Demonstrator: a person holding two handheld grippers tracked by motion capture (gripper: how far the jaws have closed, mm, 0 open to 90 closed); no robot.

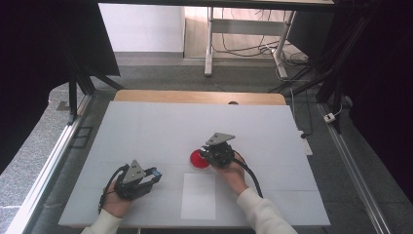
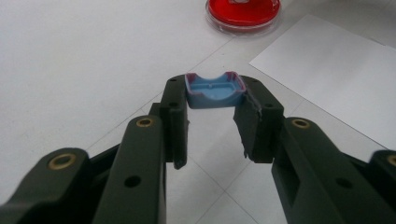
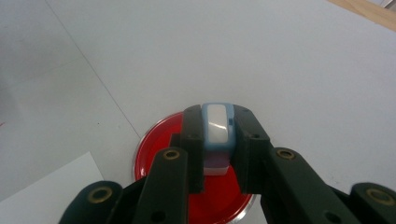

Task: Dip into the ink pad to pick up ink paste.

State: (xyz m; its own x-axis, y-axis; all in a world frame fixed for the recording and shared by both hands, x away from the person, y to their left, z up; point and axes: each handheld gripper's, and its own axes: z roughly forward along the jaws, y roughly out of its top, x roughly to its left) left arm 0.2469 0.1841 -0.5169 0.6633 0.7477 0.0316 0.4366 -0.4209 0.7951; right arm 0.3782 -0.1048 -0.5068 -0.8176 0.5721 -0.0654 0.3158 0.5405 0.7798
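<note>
Right gripper view: right claw [image 3: 217, 140] pinches a blue-white block [image 3: 217, 128] over the red-filled dish [image 3: 161, 144]; left claw [image 2: 212, 109] pinches a blue cap [image 2: 215, 91].

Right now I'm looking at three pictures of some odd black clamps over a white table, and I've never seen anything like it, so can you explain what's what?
No robot here: a person holds a hand tool in each hand, each ending in two black jaws.

The high view looks down from above on the white table. The left gripper shows at the left, the right gripper nearer the middle. The other two pictures come from cameras riding on the tools, looking along their jaws.

On the table lie a round red dish and a white sheet of paper.

In the left gripper view, the jaw tips pinch a small blue tray-like piece with a reddish rim. In the right gripper view, the jaws clamp a small blue-and-white block right over the dish. Whether it touches the dish I cannot tell.
</note>
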